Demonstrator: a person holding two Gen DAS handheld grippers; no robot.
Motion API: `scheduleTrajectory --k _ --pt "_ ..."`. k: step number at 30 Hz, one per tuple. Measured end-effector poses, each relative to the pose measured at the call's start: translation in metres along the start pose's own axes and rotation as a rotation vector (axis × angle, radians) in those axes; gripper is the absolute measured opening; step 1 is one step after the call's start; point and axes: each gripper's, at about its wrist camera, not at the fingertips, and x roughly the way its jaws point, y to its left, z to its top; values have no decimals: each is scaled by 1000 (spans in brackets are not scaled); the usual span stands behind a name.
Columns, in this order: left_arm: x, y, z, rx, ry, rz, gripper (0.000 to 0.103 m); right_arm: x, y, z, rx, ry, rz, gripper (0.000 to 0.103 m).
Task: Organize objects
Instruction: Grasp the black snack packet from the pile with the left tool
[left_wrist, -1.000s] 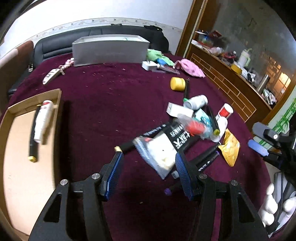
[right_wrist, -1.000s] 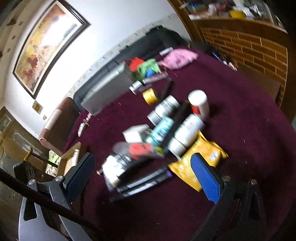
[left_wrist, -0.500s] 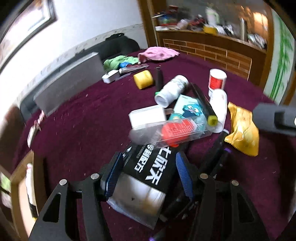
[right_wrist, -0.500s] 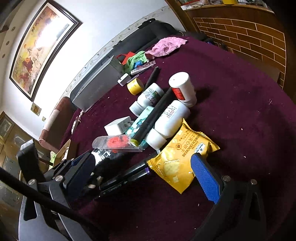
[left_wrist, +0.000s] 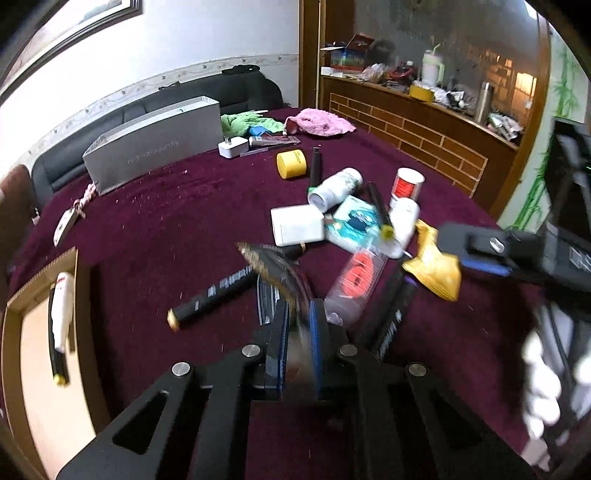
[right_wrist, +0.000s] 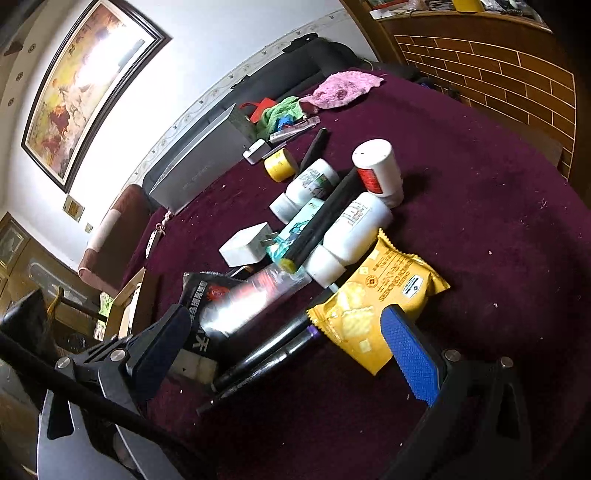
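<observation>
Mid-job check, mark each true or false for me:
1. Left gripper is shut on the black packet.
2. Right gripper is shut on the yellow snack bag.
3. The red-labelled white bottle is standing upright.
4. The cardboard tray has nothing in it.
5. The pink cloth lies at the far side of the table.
1. True. The left gripper is shut on the black packet, which is blurred.
2. False. The right gripper is open; the yellow snack bag lies on the table between its fingers, ungripped.
3. True. The red-labelled white bottle stands upright.
4. False. The cardboard tray holds a white tube and a dark pen beside it.
5. True. The pink cloth lies at the far side.
</observation>
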Motion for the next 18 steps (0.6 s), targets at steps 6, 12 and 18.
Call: scheduleTrajectory --k 6,12,18 --pt "-21 22 -24 -116 5 -64 10 -2 3 -3 -4 9 -1 103" --pt "-6 47 -13 -260 -48 -85 55 5 9 -9 -13 40 0 103" --pt "39 31 3 -201 13 -28 55 2 11 -9 -30 34 -5 103"
